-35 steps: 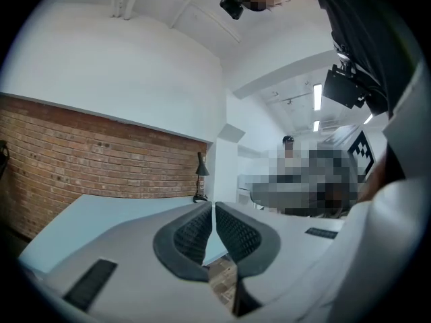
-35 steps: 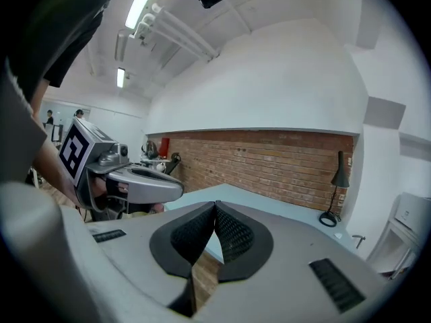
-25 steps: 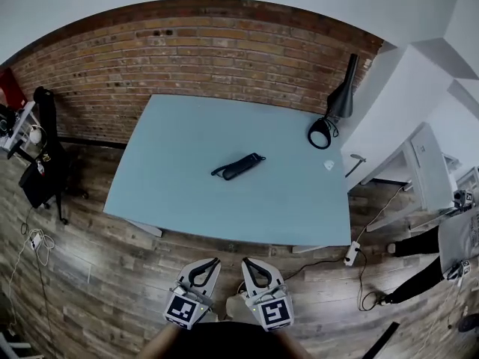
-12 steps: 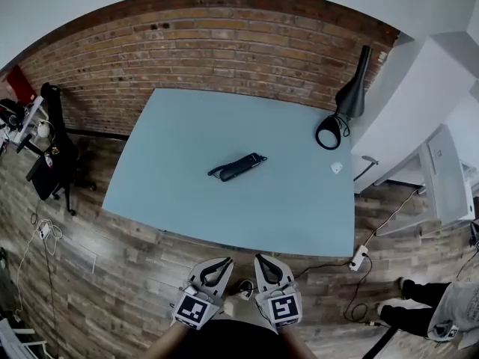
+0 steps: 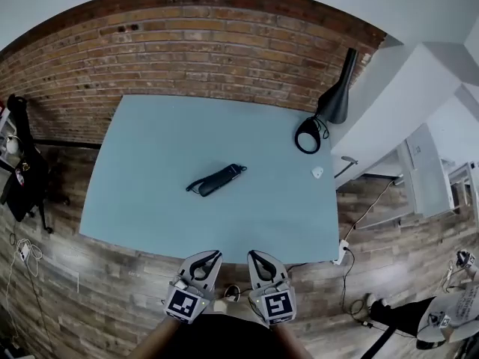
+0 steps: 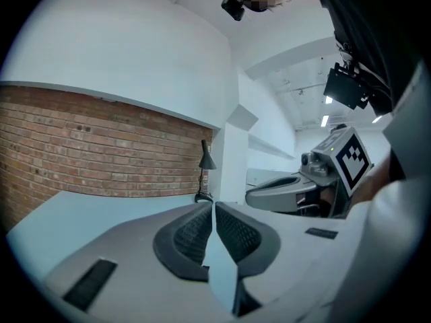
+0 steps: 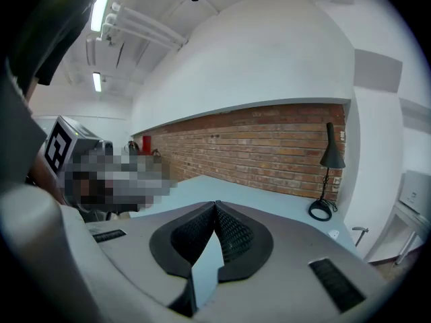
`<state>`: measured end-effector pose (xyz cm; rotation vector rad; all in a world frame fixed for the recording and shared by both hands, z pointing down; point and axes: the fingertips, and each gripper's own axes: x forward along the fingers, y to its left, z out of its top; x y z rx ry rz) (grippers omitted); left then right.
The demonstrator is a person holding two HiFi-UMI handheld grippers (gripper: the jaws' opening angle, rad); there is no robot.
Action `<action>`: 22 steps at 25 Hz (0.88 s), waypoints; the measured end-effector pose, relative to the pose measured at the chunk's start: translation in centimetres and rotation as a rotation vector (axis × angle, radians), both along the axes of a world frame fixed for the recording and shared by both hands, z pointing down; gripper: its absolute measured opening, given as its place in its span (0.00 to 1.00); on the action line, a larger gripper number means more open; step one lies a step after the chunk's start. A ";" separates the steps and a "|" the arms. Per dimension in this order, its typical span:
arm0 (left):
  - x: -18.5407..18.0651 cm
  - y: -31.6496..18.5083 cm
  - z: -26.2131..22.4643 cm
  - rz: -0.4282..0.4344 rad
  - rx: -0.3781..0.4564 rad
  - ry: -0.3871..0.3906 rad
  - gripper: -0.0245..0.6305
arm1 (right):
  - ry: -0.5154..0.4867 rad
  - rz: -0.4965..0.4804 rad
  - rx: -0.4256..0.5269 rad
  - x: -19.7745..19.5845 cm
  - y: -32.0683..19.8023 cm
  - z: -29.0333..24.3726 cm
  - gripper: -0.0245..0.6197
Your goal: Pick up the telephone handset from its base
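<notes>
Handset (image 5: 217,179) lying at middle of counter (image 5: 150,140), seen only in head view, well apart from left gripper (image 5: 214,255) and right gripper (image 5: 252,254), both short of the near edge, jaws closed tight on nothing, lamp (image 5: 334,103) at far right corner, brick wall (image 5: 194,51) behind, plank floor (image 5: 82,298).

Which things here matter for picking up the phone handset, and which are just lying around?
For the job:
telephone handset
left tongs, shut
right tongs, shut
table it lies on

Lying about:
desk lamp
small white object
power strip on the floor
</notes>
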<state>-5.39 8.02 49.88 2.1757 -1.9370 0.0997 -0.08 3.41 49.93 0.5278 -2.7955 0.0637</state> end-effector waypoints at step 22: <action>-16.9 -6.9 2.5 0.091 -0.058 0.008 0.09 | 0.074 0.004 -0.041 -16.1 -4.8 1.9 0.05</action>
